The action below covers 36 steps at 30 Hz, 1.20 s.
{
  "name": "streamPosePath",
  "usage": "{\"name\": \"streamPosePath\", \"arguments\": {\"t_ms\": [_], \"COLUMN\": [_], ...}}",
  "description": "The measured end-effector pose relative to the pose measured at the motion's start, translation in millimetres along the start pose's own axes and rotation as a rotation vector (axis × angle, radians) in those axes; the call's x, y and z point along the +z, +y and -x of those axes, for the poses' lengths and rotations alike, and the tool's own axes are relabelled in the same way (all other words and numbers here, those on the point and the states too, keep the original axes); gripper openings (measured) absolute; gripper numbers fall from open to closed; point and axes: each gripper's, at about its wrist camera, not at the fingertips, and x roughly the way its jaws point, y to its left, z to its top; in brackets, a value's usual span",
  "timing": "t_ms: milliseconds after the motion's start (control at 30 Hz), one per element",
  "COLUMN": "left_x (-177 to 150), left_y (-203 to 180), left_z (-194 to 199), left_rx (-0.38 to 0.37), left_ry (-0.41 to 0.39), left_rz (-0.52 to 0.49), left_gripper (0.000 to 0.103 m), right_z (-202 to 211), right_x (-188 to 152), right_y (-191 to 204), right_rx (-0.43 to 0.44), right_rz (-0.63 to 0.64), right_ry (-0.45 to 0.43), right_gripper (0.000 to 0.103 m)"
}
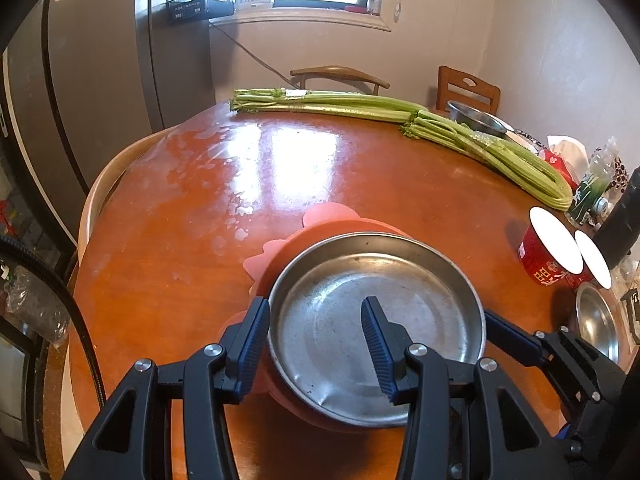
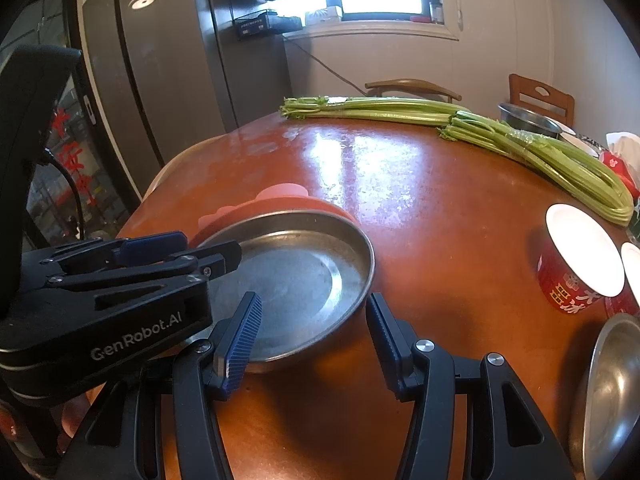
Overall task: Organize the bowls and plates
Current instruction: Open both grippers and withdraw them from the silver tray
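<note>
A glossy reddish-brown round desk (image 1: 360, 176) is carrying everything. Two bundles of celery (image 1: 328, 102) are lying along its far edge. A pink mat (image 1: 280, 248) is resting near the near edge, with a steel pan (image 1: 376, 320) sitting on it. Red bowls (image 2: 576, 268) and another steel dish (image 2: 612, 396) are crowding the right edge.
</note>
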Motion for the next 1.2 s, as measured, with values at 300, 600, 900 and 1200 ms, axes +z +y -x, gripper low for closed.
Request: {"name": "streamPosePath", "arguments": {"t_ms": [300,600,900,1200], "left_x": [0.2,0.0,0.9,-0.5], "left_y": [1.0,4.7,3.2,-1.3], "left_z": [1.3,11.0,19.9,32.3], "left_rx": [0.001,0.003,0.007,0.019], "left_ry": [-0.004,-0.026,-0.036,-0.056], "left_rz": [0.005,0.020,0.026,0.029], "left_gripper": [0.047,0.047,0.047,0.047], "right_z": [-0.1,4.0,16.7,30.6], "right_x": [0.0,1.8,3.4,2.8], "right_y": [-0.8,-1.1,-3.1,-7.8], "right_rx": [0.007,0.026,0.026,0.017], "right_rz": [0.003,-0.005,-0.003,-0.010], "right_ry": [0.001,-0.005,-0.041,-0.070], "right_gripper": [0.057,0.057,0.057,0.058]}}
